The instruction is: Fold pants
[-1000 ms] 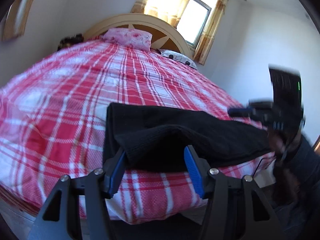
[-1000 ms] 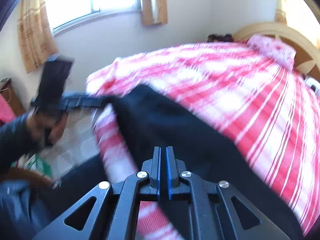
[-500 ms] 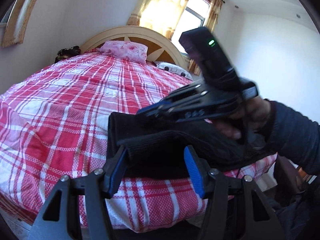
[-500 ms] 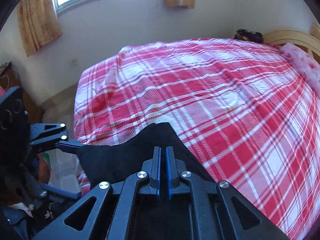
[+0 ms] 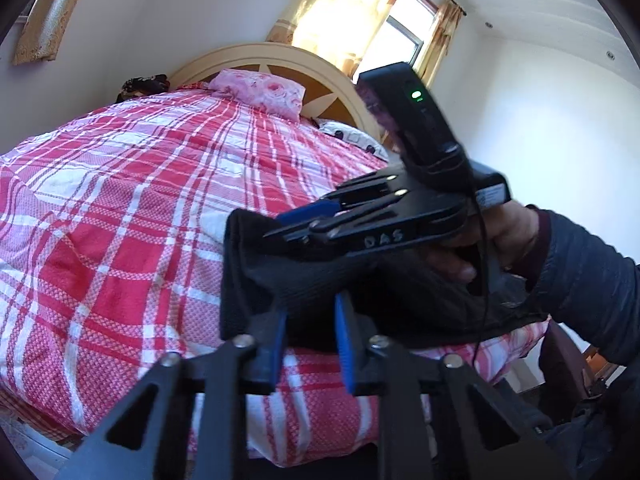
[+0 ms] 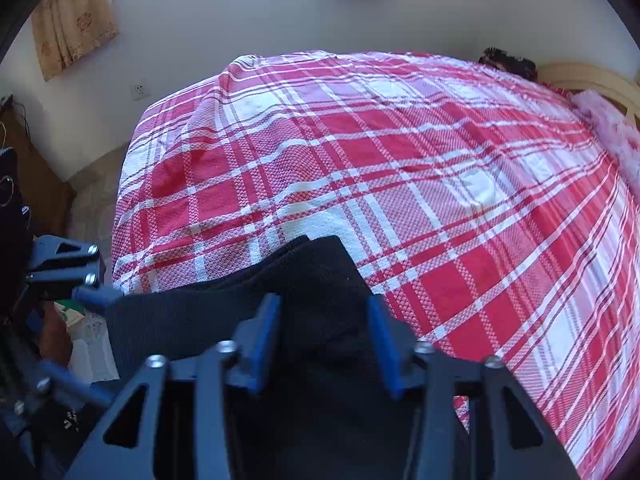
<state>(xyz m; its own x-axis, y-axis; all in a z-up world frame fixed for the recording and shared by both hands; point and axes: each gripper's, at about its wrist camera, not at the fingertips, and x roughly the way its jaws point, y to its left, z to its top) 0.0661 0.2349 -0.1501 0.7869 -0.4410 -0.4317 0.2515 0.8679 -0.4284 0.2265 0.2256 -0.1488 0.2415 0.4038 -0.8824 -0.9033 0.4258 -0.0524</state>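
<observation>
The black pants (image 5: 360, 292) lie folded over at the near edge of the bed with the red and white plaid cover (image 5: 132, 208). My left gripper (image 5: 310, 336) is partly closed, its blue pads on either side of a raised fold of the pants. My right gripper (image 6: 324, 336) is open over the pants (image 6: 312, 280), with cloth lying between its fingers. The right gripper also shows in the left wrist view (image 5: 304, 220), level above the folded cloth. The left gripper shows at the left edge of the right wrist view (image 6: 94, 298), touching the pants' edge.
A pink pillow (image 5: 260, 90) and a cream wooden headboard (image 5: 280, 56) stand at the far end of the bed. A dark bundle (image 5: 144, 82) lies by the headboard. A window with yellow curtains (image 5: 344, 24) is behind. The floor (image 6: 92, 200) lies beyond the bed's corner.
My right gripper carried a part of the pants over onto the rest and then opened. My left gripper's jaws have narrowed around the fold of cloth.
</observation>
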